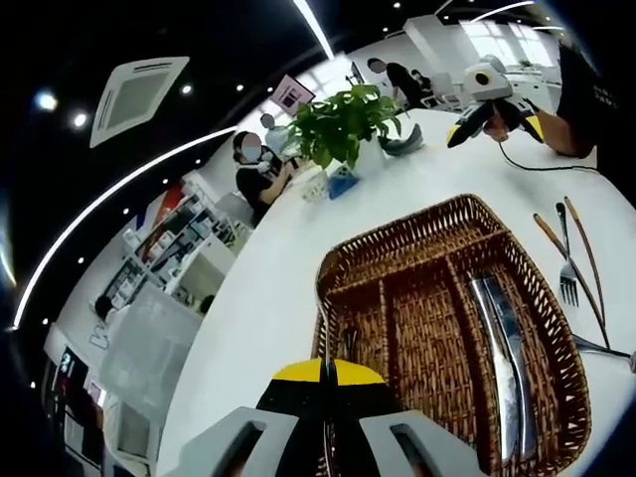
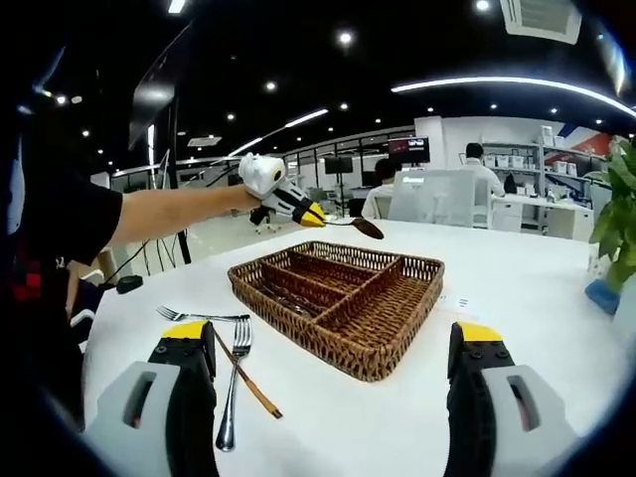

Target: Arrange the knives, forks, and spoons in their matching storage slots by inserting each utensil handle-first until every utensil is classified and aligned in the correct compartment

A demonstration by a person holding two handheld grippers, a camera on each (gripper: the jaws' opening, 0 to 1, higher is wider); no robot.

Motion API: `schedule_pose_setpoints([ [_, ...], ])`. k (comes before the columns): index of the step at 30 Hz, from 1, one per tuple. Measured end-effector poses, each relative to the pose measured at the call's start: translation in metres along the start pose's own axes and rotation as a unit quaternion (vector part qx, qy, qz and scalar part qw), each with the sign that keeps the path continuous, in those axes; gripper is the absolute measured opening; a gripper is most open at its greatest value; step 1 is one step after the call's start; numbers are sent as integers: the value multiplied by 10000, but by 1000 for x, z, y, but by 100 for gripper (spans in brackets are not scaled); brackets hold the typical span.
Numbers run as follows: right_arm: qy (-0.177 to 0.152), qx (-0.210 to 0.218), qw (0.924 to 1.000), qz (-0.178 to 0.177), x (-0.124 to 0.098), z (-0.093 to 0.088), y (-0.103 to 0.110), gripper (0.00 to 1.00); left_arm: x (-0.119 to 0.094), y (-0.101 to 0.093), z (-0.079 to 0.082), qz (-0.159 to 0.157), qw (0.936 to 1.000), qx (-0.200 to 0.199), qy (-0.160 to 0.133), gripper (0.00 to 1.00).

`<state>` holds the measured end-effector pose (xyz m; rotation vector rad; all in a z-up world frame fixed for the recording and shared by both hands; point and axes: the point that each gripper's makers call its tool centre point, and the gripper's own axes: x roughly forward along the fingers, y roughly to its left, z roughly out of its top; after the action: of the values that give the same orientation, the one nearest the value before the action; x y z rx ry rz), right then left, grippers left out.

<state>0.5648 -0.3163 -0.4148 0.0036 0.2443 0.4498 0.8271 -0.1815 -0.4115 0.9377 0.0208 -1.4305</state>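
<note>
the left gripper [image 2: 316, 218] was clamped on a spoon [image 2: 360, 227], holding it in the air above the far edge of the wicker tray [image 2: 388, 338]; in the left gripper view its yellow-tipped jaws met on the thin handle, with the tray just beyond them. the right gripper [image 2: 328, 348] had its jaws spread wide with nothing between them, hanging over the bare white table [image 2: 527, 298] at the tray's near corner.

open tabletop lay all around the tray, widest toward the potted plant [image 1: 343, 124]. the tray stood well in from the table edge, split into long compartments. in the left gripper view two knives [image 1: 505, 358] lay side by side in one long slot; the neighbouring slots showed only weave.

outside the tray, beside its long side, forks [image 2: 237, 383] and a brown-handled utensil [image 2: 248, 383] lay loose on the table, touching one another but apart from the tray.

people sat at desks far behind.
</note>
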Motion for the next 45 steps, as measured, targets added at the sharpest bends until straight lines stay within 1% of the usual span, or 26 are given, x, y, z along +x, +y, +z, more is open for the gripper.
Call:
schedule_pose_setpoints([
  [6,-27,-33,10000,51,1,3,3,100,3,-2,-7,-84,10000,47,2,0],
  [10,-10,-52,10000,66,2,1,3,100,10,-3,-12,-85,10000,21,14,0],
  [13,32,-61,10000,58,3,-1,2,100,16,-4,-20,-152,9999,-41,71,0],
  [17,66,-60,9999,48,3,-3,1,100,26,-11,-35,-288,9994,-120,143,0],
  [22,88,-47,9999,62,4,-6,1,100,40,-14,-48,-356,9987,-315,194,0],
  [25,39,45,9999,143,5,-5,4,100,48,-14,-51,-392,9984,-378,176,0],
  [27,33,55,9999,127,5,-5,3,100,52,-17,-52,-460,9980,-396,146,0],
  [29,50,40,9999,85,4,-6,0,100,54,-19,-54,-494,9979,-359,194,0],
  [33,73,66,9999,75,5,-8,-2,100,56,-24,-51,-680,9966,-469,77,0],
  [36,80,48,9999,83,6,-8,-2,100,56,-21,-52,-676,9963,-525,9,0],
  [38,84,34,9999,80,6,-8,-2,100,56,-23,-54,-721,9956,-603,-25,0],
  [39,85,30,9999,76,6,-8,-2,100,55,-23,-54,-714,9951,-672,-92,0],
  [45,98,51,9999,100,5,-9,-3,100,56,-24,-55,-759,9943,-743,-108,0],
])
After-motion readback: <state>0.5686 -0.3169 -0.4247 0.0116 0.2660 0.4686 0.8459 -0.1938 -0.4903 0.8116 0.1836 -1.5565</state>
